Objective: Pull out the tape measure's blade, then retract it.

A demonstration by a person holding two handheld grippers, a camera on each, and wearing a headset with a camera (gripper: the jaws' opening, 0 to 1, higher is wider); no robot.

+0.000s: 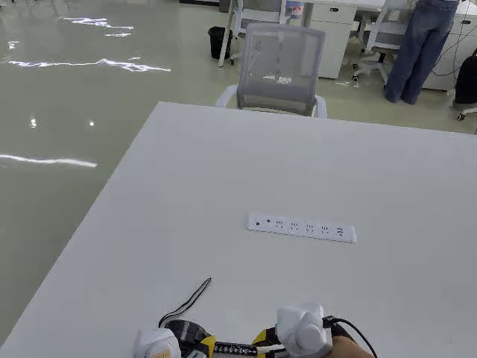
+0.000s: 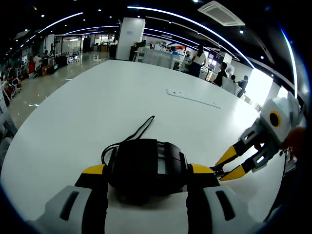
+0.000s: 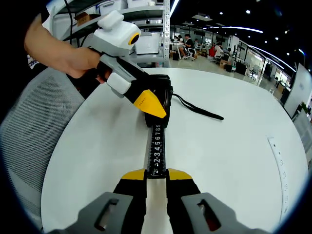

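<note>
two grippers: both sit low at the near edge of the white table (image 1: 223, 179), facing each other, with the tape measure (image 2: 146, 163) between them.
left gripper (image 2: 146, 170): clamped on the black case of the tape measure, one yellow-tipped jaw against each side of the case and no gap to see; in the right gripper view a hand (image 3: 63, 51) is wrapped round its handle.
right gripper (image 3: 157, 174): jaws brought almost together, pinching the blade (image 3: 157, 146) flat between the yellow tips.
tape measure: resting on the table at the near edge, a little left of the middle, case held on its sides by the left gripper.
blade: partly out of the case, running straight across the tabletop from the case mouth to the right gripper; printed numbers 2 to 9 read along it in the right gripper view.
strap (image 1: 188, 300): thin black loop from the case, lying loose on the table and trailing toward the far side, touching neither gripper.
power strip (image 1: 302, 228): white, flat on the table, well beyond the grippers and slightly right of them.
chair (image 1: 279, 63): grey mesh back, pushed up to the far edge of the table.
person (image 1: 421, 45): standing far right among white desks, seen from behind, in jeans.
bin (image 1: 218, 41): black, on the floor beyond the chair to its left.
floor (image 1: 67, 112): pale green and glossy, streaked with reflections of the ceiling lights.
</note>
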